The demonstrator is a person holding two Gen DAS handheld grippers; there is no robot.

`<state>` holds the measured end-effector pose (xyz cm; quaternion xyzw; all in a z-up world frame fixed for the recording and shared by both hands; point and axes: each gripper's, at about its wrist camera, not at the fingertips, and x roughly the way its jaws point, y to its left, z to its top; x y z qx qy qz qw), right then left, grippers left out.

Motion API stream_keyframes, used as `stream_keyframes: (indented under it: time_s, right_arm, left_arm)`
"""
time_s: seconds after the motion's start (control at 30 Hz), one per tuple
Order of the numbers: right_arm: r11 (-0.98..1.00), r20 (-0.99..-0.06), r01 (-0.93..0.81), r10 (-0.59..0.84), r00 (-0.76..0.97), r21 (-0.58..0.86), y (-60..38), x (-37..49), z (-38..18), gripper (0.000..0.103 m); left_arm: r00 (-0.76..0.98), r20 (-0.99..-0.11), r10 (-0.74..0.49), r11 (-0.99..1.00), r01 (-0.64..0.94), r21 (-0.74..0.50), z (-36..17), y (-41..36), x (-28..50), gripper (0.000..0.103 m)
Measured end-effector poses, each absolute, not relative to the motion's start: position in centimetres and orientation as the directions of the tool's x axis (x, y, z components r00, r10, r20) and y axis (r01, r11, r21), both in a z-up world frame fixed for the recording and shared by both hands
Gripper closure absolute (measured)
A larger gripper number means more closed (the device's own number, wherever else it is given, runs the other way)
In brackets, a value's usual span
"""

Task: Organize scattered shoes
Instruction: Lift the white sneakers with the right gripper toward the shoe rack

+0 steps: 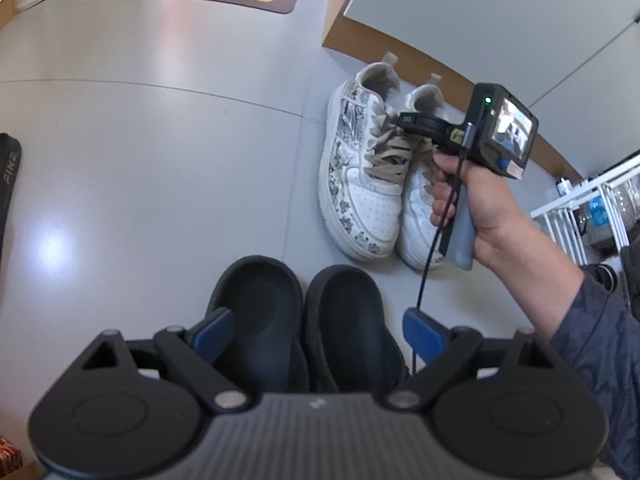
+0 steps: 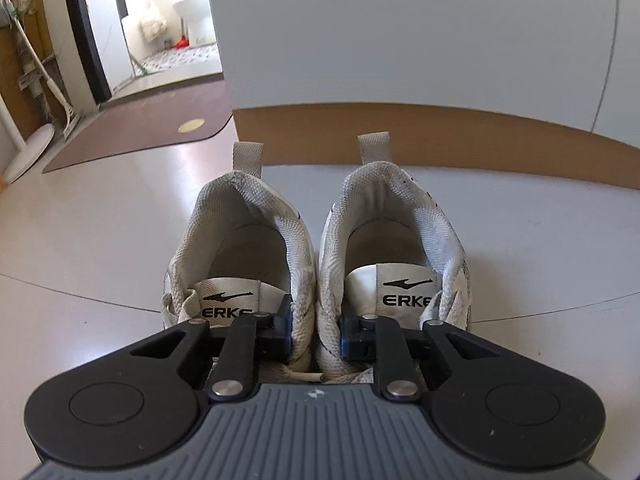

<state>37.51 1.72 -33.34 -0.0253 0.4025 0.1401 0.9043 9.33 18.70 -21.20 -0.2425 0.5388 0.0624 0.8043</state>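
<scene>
Counting two sneakers [image 2: 316,264], two slippers [image 1: 304,320]

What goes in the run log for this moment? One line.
right gripper: shut on inner collars of white sneakers | left gripper: open over black slippers | both pairs side by side

Bare floor [image 1: 140,140] lies left of sneakers [image 1: 360,168]; cabinet [image 2: 400,40] blocks behind.

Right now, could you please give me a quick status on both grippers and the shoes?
Left gripper open over black slippers. Right gripper shut, pinching both white sneakers' inner collars together. Floor ahead clear to the wall.
</scene>
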Motion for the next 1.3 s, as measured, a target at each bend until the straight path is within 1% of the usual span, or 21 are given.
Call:
stream_keyframes:
  time_s: [0.2,0.3,0.33,0.47,0.6,0.7,0.87,0.97,1.0,1.13,1.3]
  right_arm:
    - [0.958,-0.691,-0.281,0.243,0.68,0.06,1.1,36.3,-32.0,0.082]
    - [0.957,-0.677,-0.282,0.256,0.69,0.075,0.6,36.1,-30.8,0.082]
    - [0.957,-0.669,-0.279,0.26,0.697,0.081,0.3,35.9,-30.1,0.082]
    - [0.954,-0.637,-0.29,0.274,0.721,0.082,-1.0,34.7,-28.2,0.082]
    - [0.951,-0.611,-0.305,0.275,0.742,0.057,-2.7,33.1,-25.5,0.082]
    - [0.952,-0.59,-0.306,0.265,0.763,0.032,-4.3,32.2,-22.9,0.082]
    - [0.96,-0.56,-0.278,0.23,0.796,-0.002,-7.0,31.2,-18.3,0.082]
    - [0.966,-0.536,-0.258,0.207,0.818,-0.021,-9.2,29.9,-14.6,0.082]
    - [0.967,-0.528,-0.254,0.201,0.825,-0.028,-9.8,29.3,-13.5,0.083]
    - [0.976,-0.493,-0.212,0.163,0.854,-0.045,-12.2,27.3,-9.0,0.082]
    - [0.989,-0.456,-0.145,0.12,0.882,-0.021,-15.6,24.9,-4.7,0.083]
  left_arm:
    - [0.407,-0.901,-0.154,0.883,-0.352,-0.31,-21.1,18.6,9.4,0.01]
    - [0.408,-0.91,-0.073,0.881,-0.401,-0.251,-20.9,19.0,8.9,0.01]
    - [0.409,-0.91,-0.073,0.88,-0.402,-0.252,-20.9,18.9,9.0,0.01]
    - [0.415,-0.902,-0.114,0.892,-0.357,-0.277,-20.6,17.0,9.6,0.011]
    - [0.433,-0.895,-0.107,0.9,-0.339,-0.272,-19.7,15.7,10.3,0.011]
    - [0.446,-0.888,-0.109,0.925,-0.283,-0.255,-18.3,13.6,11.1,0.011]
    - [0.447,-0.879,-0.165,0.928,-0.232,-0.292,-16.9,11.7,11.7,0.011]
    - [0.454,-0.876,-0.163,0.938,-0.205,-0.28,-14.9,10.7,12.3,0.011]
    - [0.45,-0.879,-0.155,0.948,-0.182,-0.26,-13.6,9.8,12.5,0.011]
    - [0.418,-0.888,-0.192,0.962,-0.1,-0.255,-10.8,7.7,13.2,0.011]
    - [0.45,-0.875,-0.177,0.973,-0.054,-0.225,-6.3,5.7,13.7,0.011]
